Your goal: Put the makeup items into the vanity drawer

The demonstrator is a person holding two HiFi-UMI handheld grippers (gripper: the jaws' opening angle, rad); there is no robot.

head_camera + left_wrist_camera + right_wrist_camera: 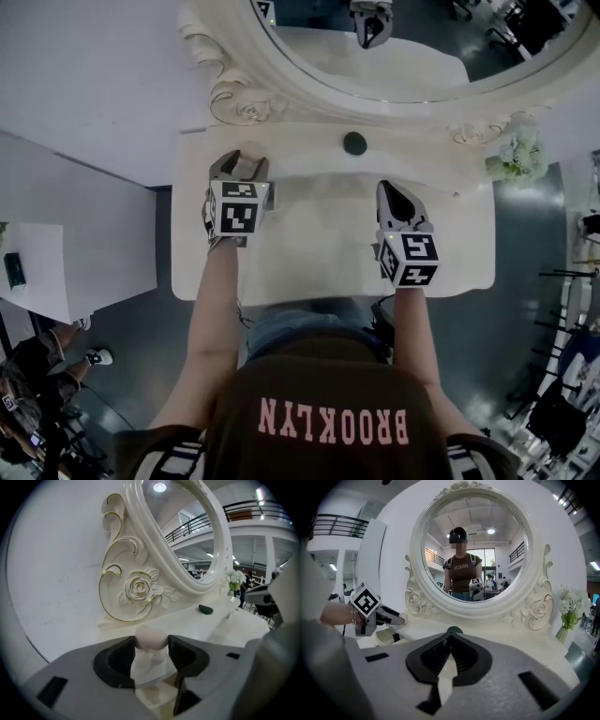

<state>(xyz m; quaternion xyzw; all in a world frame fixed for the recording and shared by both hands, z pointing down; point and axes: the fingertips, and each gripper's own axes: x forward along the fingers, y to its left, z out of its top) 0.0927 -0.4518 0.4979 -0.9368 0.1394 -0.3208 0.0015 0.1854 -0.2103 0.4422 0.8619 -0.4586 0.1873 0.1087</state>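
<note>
Task under way, not complete. No item confirmed inside the drawer.

Left hand-held gripper [242,164]: at the rear left of the white vanity counter [328,253], jaws partly apart and pressed on either side of a pale, rounded, soft-looking makeup sponge [151,637], which is held clear of the surface. Directly beneath it, a cream box-like recess [388,636], judged to be the open vanity drawer, though not certain from these views.

Right hand-held gripper [450,639]: jaws brought together, nothing between them, over the right half of the counter.

Outstanding: a small dark green rounded makeup item [354,142] lying on the counter at the foot of the oval white ornate-framed mirror [412,56], between the two hand-held grippers and well apart from both. Not yet touched.

Count:
- makeup items in view: two (one pale sponge in the grip, one dark green item loose)
- hand-held grippers: two
- mirrors: one
- bunches of pale flowers [518,155]: one, at the counter's right rear corner

Judged remaining: release of the sponge into the drawer, then collection and stowing of the green item.
</note>
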